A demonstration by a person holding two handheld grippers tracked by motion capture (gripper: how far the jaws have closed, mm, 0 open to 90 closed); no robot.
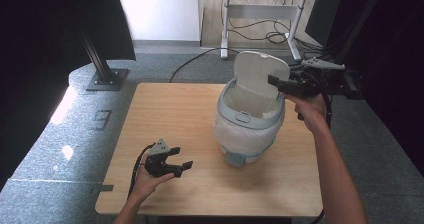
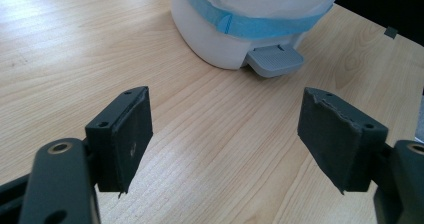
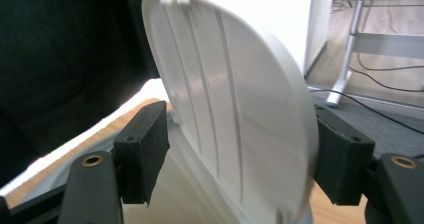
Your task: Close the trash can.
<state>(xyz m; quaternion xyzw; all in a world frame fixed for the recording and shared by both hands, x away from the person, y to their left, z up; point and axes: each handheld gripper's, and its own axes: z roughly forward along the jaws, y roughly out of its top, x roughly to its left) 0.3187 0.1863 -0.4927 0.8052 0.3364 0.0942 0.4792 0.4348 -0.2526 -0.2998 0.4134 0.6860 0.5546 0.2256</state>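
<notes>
Right gripper view: lid [image 3: 235, 109] upright between your right gripper's [image 3: 240, 159] parted jaws, edge-on. Left gripper [image 2: 225, 149] gapes idle, bin [image 2: 250, 29] ahead.

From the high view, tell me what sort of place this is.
Probably a lab or office recording space: a small wooden table on grey carpet, black curtains at the sides, and a height-adjustable desk with loose cables behind the pedal bin.

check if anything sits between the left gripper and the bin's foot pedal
Nothing visible does. The left gripper is open and faces the grey foot pedal of the bin, with only bare table between them.
</notes>
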